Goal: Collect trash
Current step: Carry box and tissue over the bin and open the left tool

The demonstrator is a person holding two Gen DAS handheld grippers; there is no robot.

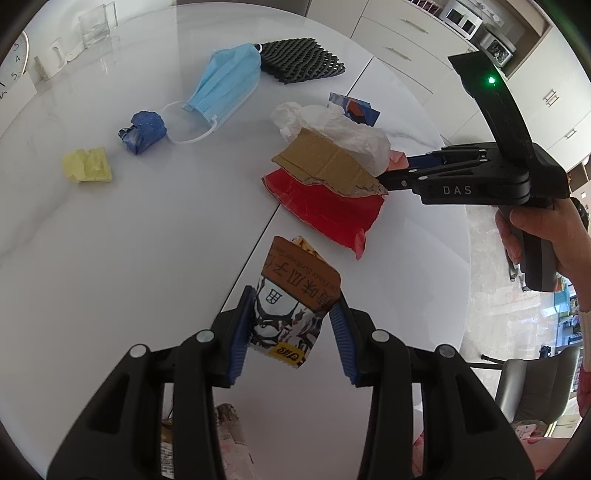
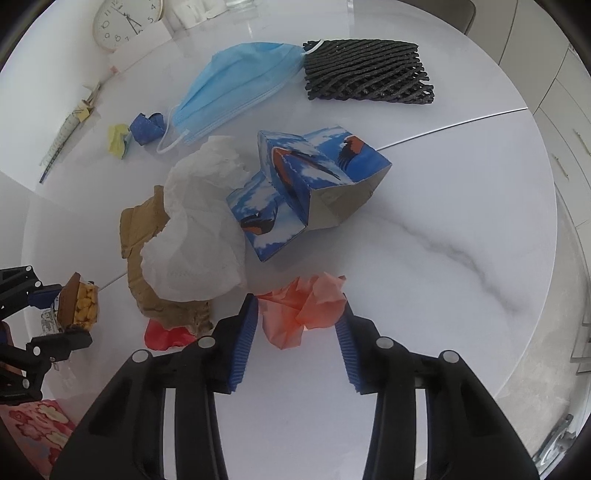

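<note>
My left gripper [image 1: 293, 321] is shut on a brown and white snack packet [image 1: 295, 295], which tilts up between the blue pads over the white marble table [image 1: 129, 258]. In the right wrist view the same gripper [image 2: 70, 314] shows at the left edge with the packet [image 2: 79, 306]. My right gripper [image 2: 301, 317] points down at the table with a crumpled pink paper [image 2: 303, 310] touching both pads. In the left wrist view the right gripper [image 1: 388, 173] reaches in behind a torn cardboard piece [image 1: 325, 166].
Spread over the table are a white tissue [image 2: 199, 236], a red wrapper [image 1: 325, 214], a crushed blue carton [image 2: 306, 184], a blue face mask [image 2: 236, 85], a black foam net [image 2: 365, 70], a blue wrapper ball [image 1: 142, 131] and a yellow paper [image 1: 88, 170]. A clock [image 2: 125, 22] leans at the back.
</note>
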